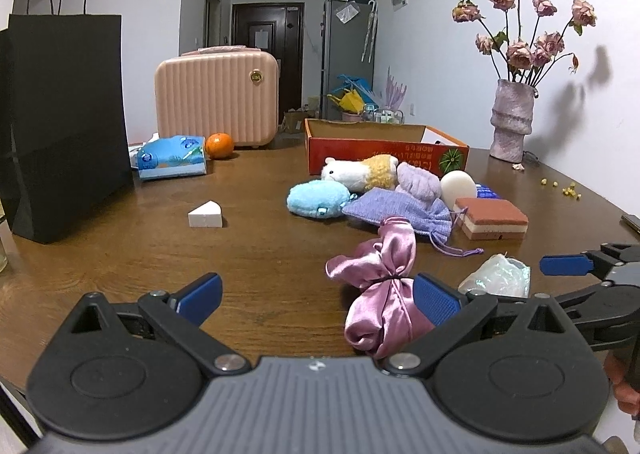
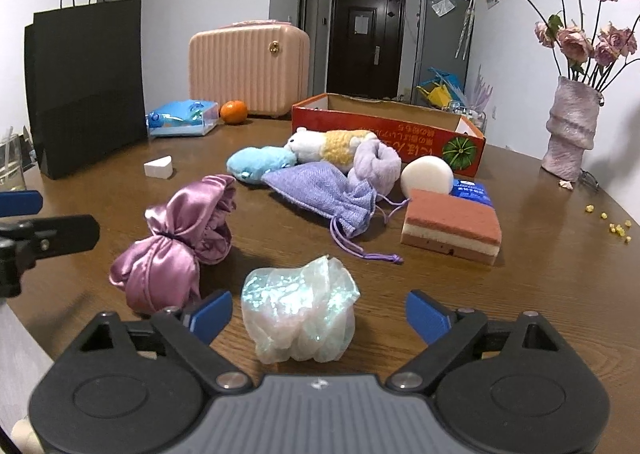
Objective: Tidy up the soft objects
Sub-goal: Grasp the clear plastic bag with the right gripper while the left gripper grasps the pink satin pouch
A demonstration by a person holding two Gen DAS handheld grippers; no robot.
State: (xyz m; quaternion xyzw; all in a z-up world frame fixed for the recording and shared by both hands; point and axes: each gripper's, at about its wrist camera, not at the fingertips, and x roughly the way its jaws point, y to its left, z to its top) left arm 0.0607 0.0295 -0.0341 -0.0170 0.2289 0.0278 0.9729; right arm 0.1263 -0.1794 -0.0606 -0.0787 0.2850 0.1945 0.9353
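Nearest to us, between the spread fingers of the right gripper (image 2: 319, 316), an iridescent pouch (image 2: 301, 314) is lying on the table (image 2: 540, 294), crumpled and translucent; neither blue pad is touching it. Our left gripper (image 1: 318, 300) is also standing wide open, with a pink satin bag (image 1: 382, 294) lying against the inner side of its right finger (image 1: 436, 304) and well clear of the other one.

Farther out, the remaining soft things are sitting in a loose heap just in front of the orange cardboard box (image 2: 384, 126): a blue plush (image 2: 260, 164), a white and yellow plush (image 2: 328, 144), a lilac drawstring bag (image 2: 324, 190), a lilac scrunchie (image 2: 376, 164), a white round sponge (image 2: 427, 174) and a layered brown sponge (image 2: 452, 226). A small white wedge (image 2: 159, 167) is lying apart, toward the black paper bag (image 2: 88, 86). The box looks empty from here, though we are not seeing its floor.

We are judging that the sorting is only starting, with the two nearest pieces being lined up for picking. Next, the right fingers are needing to close gently around the middle of the pouch, low enough to catch its bulk instead of a loose fold, then lift and carry it over the heap into the box. The left gripper is needing to shift so that the satin bag sits centred before it closes.
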